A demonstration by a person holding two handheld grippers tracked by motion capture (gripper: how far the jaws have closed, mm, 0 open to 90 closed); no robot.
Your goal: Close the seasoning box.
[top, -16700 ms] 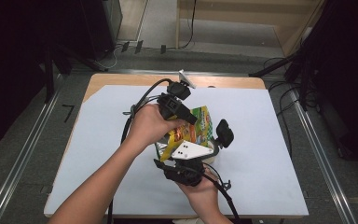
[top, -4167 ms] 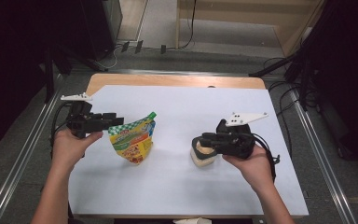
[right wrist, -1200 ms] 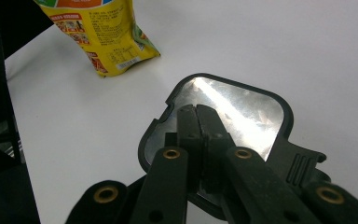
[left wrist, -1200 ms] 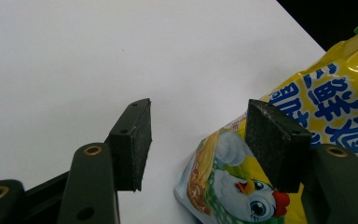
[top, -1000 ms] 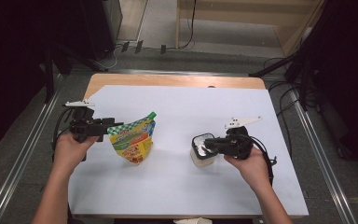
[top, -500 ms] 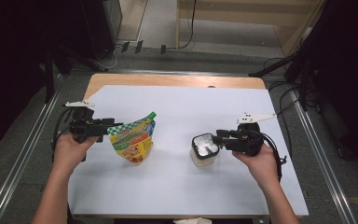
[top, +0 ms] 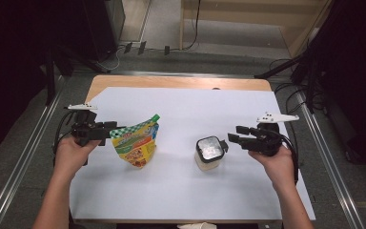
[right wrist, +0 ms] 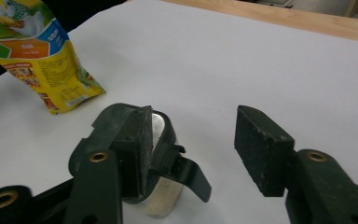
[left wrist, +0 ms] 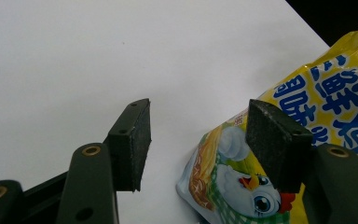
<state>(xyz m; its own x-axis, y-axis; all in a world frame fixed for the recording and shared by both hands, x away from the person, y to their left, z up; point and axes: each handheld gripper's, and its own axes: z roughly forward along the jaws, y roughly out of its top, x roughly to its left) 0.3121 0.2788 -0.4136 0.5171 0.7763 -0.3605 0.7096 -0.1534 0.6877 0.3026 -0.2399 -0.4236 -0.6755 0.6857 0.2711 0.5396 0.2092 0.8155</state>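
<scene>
My left claw (top: 108, 131) sits near the left edge of the tabletop (top: 181, 105), jaws spread, with nothing between them. The yellow snack pouch (top: 137, 143) lies just beside it, its corner touching or nearly touching one pad in my left gripper view (left wrist: 242, 186). My right claw (top: 236, 139) is near the right edge, jaws also spread and empty. The small jar (top: 209, 153) with a dark flip lid stands just off its tips, toward the tabletop's middle, well apart from the pouch.
</scene>
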